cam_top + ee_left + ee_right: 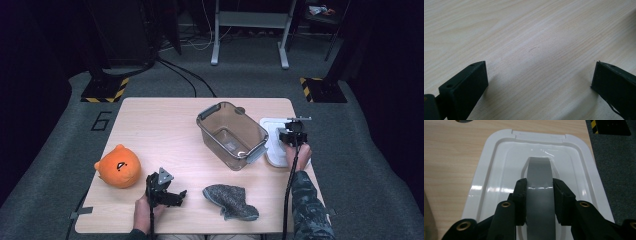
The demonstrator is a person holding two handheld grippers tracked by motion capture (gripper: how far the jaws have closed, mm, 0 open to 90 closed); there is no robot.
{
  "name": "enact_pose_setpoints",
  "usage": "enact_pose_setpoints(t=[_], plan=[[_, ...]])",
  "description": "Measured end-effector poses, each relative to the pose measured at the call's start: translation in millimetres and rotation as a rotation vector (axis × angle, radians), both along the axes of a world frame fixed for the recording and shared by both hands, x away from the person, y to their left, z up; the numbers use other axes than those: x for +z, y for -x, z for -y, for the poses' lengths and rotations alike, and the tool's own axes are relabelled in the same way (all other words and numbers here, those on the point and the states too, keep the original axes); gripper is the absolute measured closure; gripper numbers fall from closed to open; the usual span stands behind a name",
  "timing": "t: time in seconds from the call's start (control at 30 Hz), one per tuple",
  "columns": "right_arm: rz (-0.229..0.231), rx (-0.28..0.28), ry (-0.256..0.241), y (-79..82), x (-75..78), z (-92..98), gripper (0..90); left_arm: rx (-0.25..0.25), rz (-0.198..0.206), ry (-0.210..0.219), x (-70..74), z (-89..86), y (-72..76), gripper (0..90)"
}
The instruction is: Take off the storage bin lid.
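Overhead light fell evenly on the pale table (165, 125), while the floor beyond its far edge sank into darkness. Glare streaked the white lid (499, 167). Soft shadows spread beneath the left gripper (539, 82), whose near jaws blurred slightly.

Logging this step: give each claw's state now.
Left claw: open, holding nothing, over the table.
Right claw: closed on the lid's grey handle.

Handheld tongs and operator sleeve: appearance

Left tongs (172, 196): matte black, blocky jaws with small screw holes, grey three-cornered plate on top. Right tongs (539, 195): black, brass-coloured rivets at the jaw arms, black trailing cable. Right sleeve (310, 207): dark, apparently camouflage-patterned.
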State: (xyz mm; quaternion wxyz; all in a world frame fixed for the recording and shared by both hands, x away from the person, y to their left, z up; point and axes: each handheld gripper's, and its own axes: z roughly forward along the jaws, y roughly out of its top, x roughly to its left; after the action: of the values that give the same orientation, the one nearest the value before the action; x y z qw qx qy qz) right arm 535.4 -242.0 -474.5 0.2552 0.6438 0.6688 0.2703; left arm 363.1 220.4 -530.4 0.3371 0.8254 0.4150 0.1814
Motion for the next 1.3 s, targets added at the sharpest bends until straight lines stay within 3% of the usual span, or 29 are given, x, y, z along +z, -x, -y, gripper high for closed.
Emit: enact_pose_setpoints(t=[0.33,0.53,0.7,0.8,0.9,0.97,1.3], plan=[[-0.003,0.006,-0.001,0.9,-8.9,1.4,64.7,0.001,0.003,0.001,-0.2,0.1,0.0,0.1],[0.001,-0.01,-0.025,6.3,-5.4,4.9,34.0,0.0,0.0,0.0,0.0,0.0,0.0,0.1],[0.045,0.031,-0.015,18.0,3.8,5.4,19.4,0.0,0.0,0.001,0.0,0.0,0.0,0.1],[0.058,0.056,-0.002,26.5,7.9,4.4,14.7,0.0,-0.001,0.001,0.0,0.0,0.1,0.1],[0.072,0.081,-0.017,35.1,12.6,4.9,13.4,0.002,0.003,0.003,-0.3,0.2,0.0,0.1],[0.096,0.086,-0.007,42.9,15.9,3.8,10.2,0.001,-0.001,0.002,0.0,0.1,0.1,0.1],[0.119,0.114,-0.006,74.9,18.0,6.6,4.4,0.001,-0.001,0.001,0.0,0.1,0.1,0.1]])
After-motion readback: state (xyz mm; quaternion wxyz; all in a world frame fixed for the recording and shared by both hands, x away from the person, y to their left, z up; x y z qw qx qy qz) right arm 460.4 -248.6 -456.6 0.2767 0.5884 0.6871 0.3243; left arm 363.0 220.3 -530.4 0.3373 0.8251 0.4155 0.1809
